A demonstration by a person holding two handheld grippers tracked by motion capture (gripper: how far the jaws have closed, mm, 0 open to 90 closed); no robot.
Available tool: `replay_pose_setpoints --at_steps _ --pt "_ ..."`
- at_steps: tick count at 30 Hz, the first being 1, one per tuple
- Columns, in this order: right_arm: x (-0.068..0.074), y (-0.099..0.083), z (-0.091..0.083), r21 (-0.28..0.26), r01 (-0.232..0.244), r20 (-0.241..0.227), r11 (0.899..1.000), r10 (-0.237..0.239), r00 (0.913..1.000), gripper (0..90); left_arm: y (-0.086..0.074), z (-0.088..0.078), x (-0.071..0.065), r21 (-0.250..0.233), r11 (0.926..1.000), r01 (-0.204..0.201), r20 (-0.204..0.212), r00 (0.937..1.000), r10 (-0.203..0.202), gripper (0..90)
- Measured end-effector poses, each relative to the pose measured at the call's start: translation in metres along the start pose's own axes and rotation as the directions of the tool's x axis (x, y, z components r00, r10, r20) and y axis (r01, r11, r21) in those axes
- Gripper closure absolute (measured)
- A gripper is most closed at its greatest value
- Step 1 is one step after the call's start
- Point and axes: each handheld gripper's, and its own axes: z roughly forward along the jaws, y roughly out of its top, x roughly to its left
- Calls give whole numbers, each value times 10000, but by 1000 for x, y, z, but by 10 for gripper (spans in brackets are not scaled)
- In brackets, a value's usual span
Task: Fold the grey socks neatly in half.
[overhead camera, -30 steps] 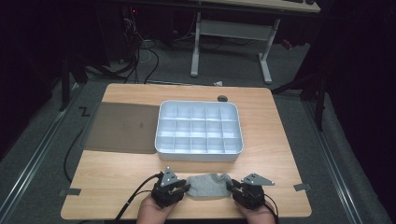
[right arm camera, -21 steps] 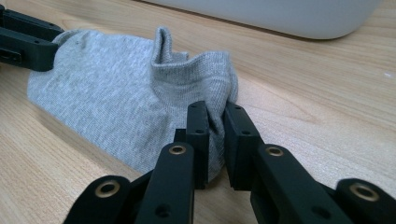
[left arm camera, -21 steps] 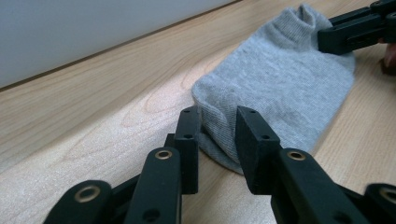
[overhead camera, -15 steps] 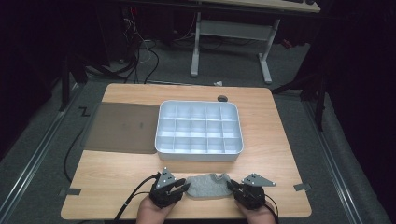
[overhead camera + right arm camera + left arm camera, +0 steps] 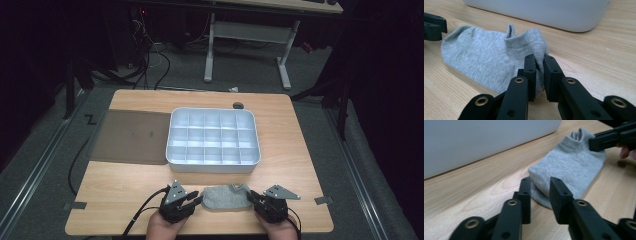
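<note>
- Left gripper (image 5: 540, 192), jaws just closing around the toe of the small grey knitted ankle sock (image 5: 226, 197), is not yet clamping.
- Right gripper (image 5: 539, 65) is pinching the cuff.
- I am seeing the sock's long axis running gripper to gripper.

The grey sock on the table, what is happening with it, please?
A person holds a gripper in each hand and works on a grey sock that lies flat on the wooden table, just in front of a white divided tray. The right gripper has pinched the cuff end of the sock between its jaws. The left gripper has its jaws around the toe end; they have just been closing, but a gap remains. The sock is not yet lifted.
</note>
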Motion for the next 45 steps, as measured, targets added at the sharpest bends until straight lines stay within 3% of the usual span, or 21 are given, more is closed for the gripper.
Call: replay_pose_setpoints --at_steps 10,13,16,22,29,33,38,45 --pt "1 2 -2 -120 132 46 9998 -131 9999 824 3 8 -1 734 9973 60 31 10000 -62 779" --pt "1 4 -4 -165 186 123 9997 -184 9998 825 6 11 -3 1046 9941 -301 36 9995 299 798" --pt "-2 7 -8 -264 183 249 9995 -176 9995 824 10 14 -3 937 9956 -80 392 9992 44 802" --pt "-3 12 -10 -332 249 491 9991 -233 9985 825 11 17 -6 783 9958 -473 475 9979 437 801" --pt "-3 13 -7 -391 224 481 9990 -205 9986 825 9 14 -5 643 9974 -318 414 9987 292 794" --pt "-4 8 -2 -267 267 294 9993 -259 9992 825 8 15 -4 700 9974 -146 320 9994 124 789" --pt "-8 7 1 -307 -3 2 9995 3 10000 825 8 17 -5 898 9959 38 183 9998 -54 789" --pt "-13 7 0 -560 192 -233 9982 -206 9995 825 9 19 -4 1018 9947 129 122 9998 -142 797"
